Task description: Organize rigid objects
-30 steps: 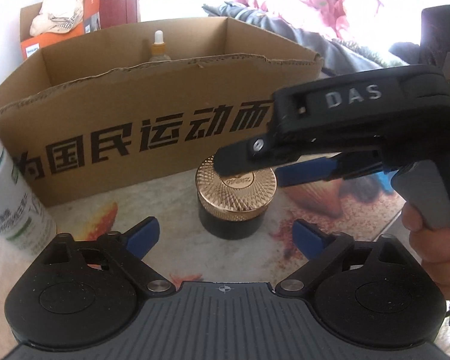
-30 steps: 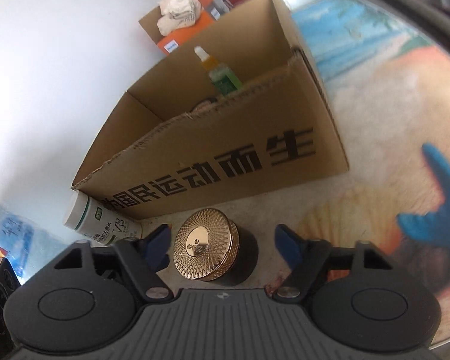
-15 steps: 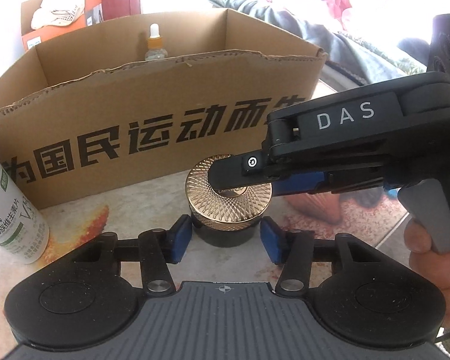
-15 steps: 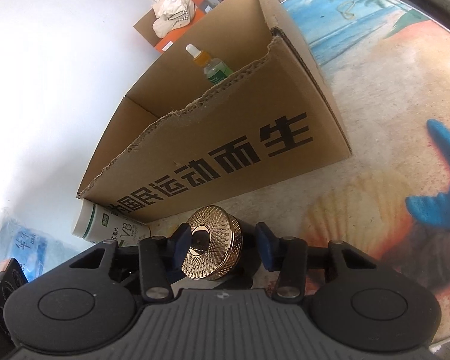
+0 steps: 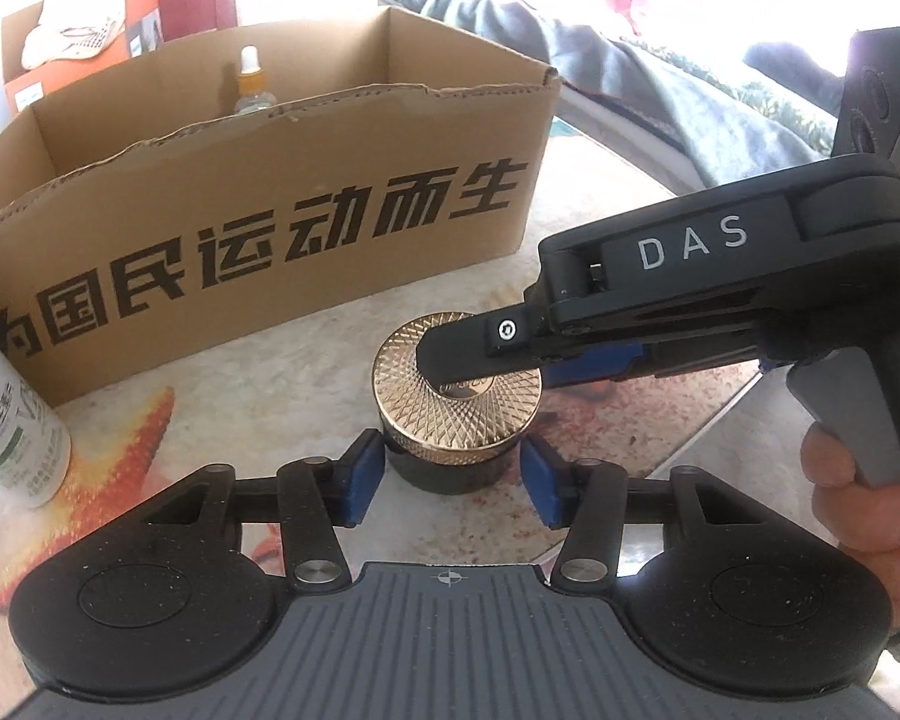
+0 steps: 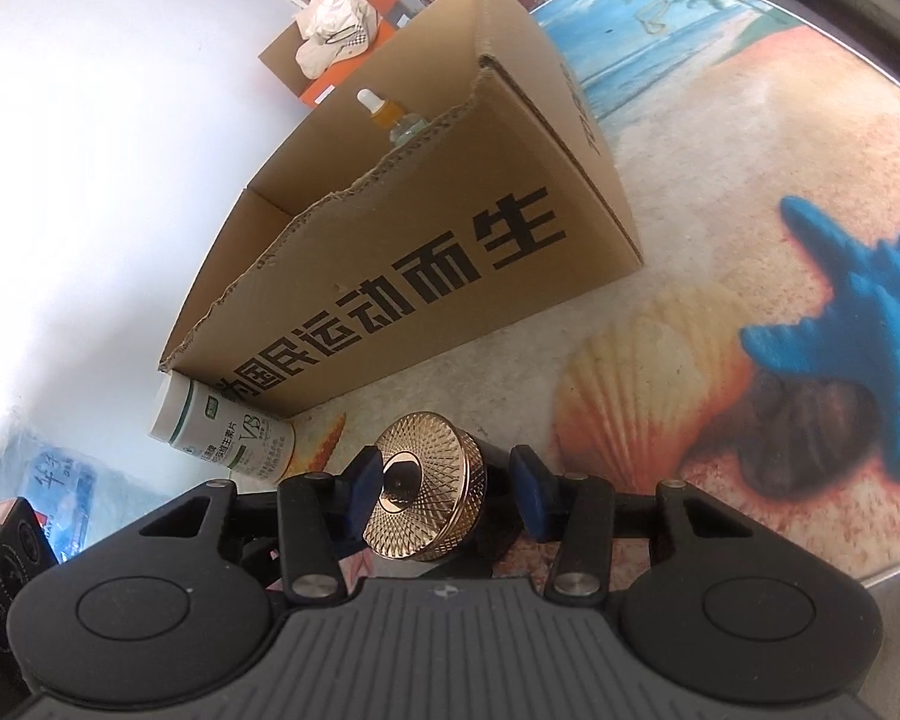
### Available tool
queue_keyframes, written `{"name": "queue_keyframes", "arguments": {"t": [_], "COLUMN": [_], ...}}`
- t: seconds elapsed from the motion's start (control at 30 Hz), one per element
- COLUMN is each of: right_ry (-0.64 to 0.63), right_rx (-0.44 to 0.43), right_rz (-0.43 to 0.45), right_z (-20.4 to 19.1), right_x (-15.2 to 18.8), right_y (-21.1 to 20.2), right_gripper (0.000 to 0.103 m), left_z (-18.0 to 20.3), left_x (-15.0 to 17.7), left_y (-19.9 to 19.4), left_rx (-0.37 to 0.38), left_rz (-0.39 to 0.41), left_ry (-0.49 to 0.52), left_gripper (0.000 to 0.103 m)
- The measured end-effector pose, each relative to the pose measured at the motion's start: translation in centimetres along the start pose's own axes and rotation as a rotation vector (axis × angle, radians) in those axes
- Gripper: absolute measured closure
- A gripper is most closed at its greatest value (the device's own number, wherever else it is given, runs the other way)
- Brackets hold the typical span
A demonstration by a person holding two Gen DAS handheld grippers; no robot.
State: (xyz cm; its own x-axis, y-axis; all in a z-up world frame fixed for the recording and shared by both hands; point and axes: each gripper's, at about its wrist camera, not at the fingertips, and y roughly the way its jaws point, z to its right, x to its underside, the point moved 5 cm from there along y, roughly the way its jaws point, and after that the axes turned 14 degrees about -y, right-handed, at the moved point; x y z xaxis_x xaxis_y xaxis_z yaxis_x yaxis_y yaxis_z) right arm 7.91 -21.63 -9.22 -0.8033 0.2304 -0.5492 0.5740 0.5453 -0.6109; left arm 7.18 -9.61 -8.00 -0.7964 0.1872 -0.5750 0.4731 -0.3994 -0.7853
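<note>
A dark jar with a gold knurled lid stands on the beach-print mat in front of a cardboard box. My left gripper has its blue pads on either side of the jar's base, close to it, with small gaps showing. My right gripper reaches in from the right above the lid; its pads are shut on the jar's sides. In the left wrist view the right gripper's finger lies over the lid.
A dropper bottle stands inside the box. A white and green bottle stands at the left of the box, also in the right wrist view. An orange box with a cloth sits behind.
Both grippers have narrowed around the jar. The left gripper has moved in closer to it, and the right gripper's pads have closed from wide open onto the jar.
</note>
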Motion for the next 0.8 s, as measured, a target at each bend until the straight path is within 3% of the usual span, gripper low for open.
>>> {"name": "queue_keyframes", "arguments": {"t": [0.33,0.5,0.63,0.8], "right_ry": [0.015,-0.004,-0.015,-0.067], "right_rx": [-0.015,0.0,0.004,-0.006], "right_rz": [0.009,0.022,0.039,0.092], "right_z": [0.2,-0.3,-0.8,-2.8], "right_x": [0.4,0.6,0.7,-0.5], "right_y": [0.4,0.3,-0.4,-2.2], "right_gripper": [0.044,0.045,0.046,0.046], "left_z": [0.6,0.6,0.8,1.1], "left_x": [-0.1,0.0,-0.2,-1.5], "left_y": [1.4,1.4,0.3,-2.4], "left_rx": [-0.021,-0.025,-0.029,-0.036], "left_rz": [0.009,0.01,0.024,0.096], "left_ry": [0.038,0.024,0.019,0.023], "left_gripper": [0.047,0.048,0.048,0.048]}}
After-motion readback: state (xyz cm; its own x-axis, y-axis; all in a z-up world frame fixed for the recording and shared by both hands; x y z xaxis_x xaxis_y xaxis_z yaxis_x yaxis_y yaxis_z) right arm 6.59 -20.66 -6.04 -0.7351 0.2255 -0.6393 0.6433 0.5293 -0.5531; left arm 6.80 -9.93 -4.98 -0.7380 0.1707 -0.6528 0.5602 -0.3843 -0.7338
